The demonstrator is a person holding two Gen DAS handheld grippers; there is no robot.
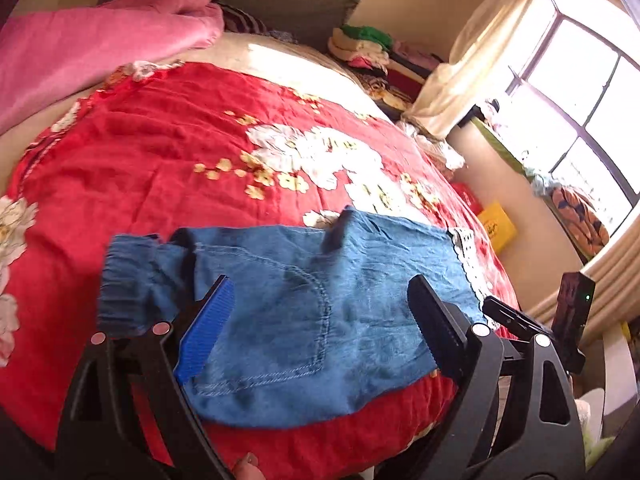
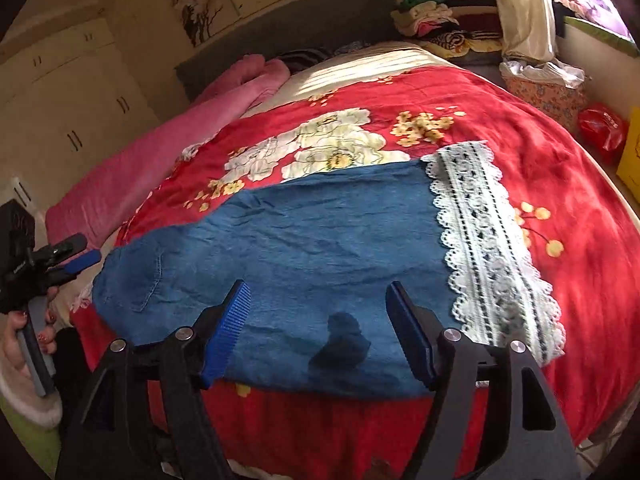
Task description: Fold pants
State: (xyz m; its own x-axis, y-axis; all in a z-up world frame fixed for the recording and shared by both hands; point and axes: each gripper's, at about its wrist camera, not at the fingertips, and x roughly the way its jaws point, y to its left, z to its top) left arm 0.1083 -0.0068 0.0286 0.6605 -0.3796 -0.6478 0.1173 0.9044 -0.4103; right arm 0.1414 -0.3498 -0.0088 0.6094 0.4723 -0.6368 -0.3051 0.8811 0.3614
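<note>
Left wrist view: the left claw (image 1: pixel 320 320) stands wide, its blue-padded finger at one side and black finger at the other, with nothing pinched between them. Beyond the fingers, the blue denim pants (image 1: pixel 288 300) lie folded on the red flowered bedspread (image 1: pixel 160 140), back pocket stitching facing up, elastic waistband bunched at the left, white lace trim (image 1: pixel 468 256) at the right edge. A pink blanket (image 1: pixel 92 48) lies along the far left of the bed. A stack of folded clothes (image 1: pixel 368 48) sits past the head of the bed, near a sunlit window (image 1: pixel 580 112). The right claw's tip (image 1: pixel 508 316) shows at the right, apart from the pants

Right wrist view: the right claw (image 2: pixel 318 328) is also spread wide and empty, its blue pads over the near edge of the pants (image 2: pixel 300 248). The lace trim (image 2: pixel 488 240) runs down the right side of the denim. At the far left a hand (image 2: pixel 20 344) holds the left claw (image 2: pixel 68 256), just off the pants' waist end
</note>
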